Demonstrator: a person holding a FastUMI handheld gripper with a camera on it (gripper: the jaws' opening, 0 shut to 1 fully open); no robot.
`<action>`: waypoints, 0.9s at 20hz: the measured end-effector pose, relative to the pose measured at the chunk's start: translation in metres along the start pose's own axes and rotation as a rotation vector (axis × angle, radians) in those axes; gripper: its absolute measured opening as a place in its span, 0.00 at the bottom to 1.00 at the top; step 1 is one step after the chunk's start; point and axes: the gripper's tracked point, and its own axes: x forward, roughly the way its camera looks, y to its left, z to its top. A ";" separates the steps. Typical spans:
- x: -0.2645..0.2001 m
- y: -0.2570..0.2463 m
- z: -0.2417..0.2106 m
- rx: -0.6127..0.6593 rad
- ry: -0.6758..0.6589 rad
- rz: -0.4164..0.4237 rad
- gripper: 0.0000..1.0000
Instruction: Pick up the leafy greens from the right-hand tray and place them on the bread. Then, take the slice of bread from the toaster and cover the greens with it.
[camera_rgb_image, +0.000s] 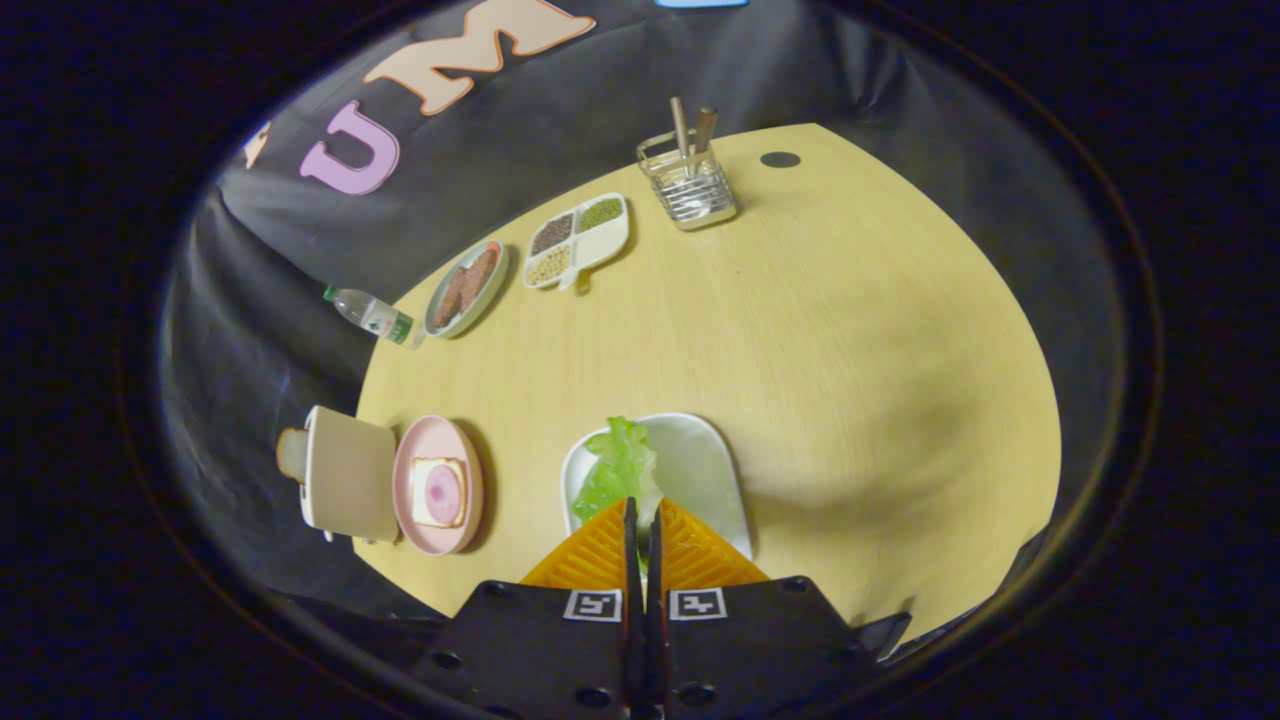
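Nearly pressed together, the gripper's (641, 520) jaws appear to pinch the leafy greens (620, 465), seemingly above the pale tray (705, 470). Beside it, a pink plate (437, 440) holds the bread (440, 492), next to the toaster (345, 478).

Pale green lettuce (622, 470) lies on a white tray (700, 470) just ahead of the jaws, on a light wood-grain bench (850, 330). Beyond them, a pink plate (437, 485) carries white bread (440, 492) topped with a pink round, beside a beige toaster (345, 475); a white divided dish (578, 240) holds brown, green and tan grains.
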 end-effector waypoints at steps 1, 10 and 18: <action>-0.006 0.009 -0.001 -0.007 -0.002 0.013 0.04; -0.033 0.133 -0.009 -0.005 -0.024 0.212 0.04; -0.005 0.258 -0.029 0.017 0.018 0.415 0.03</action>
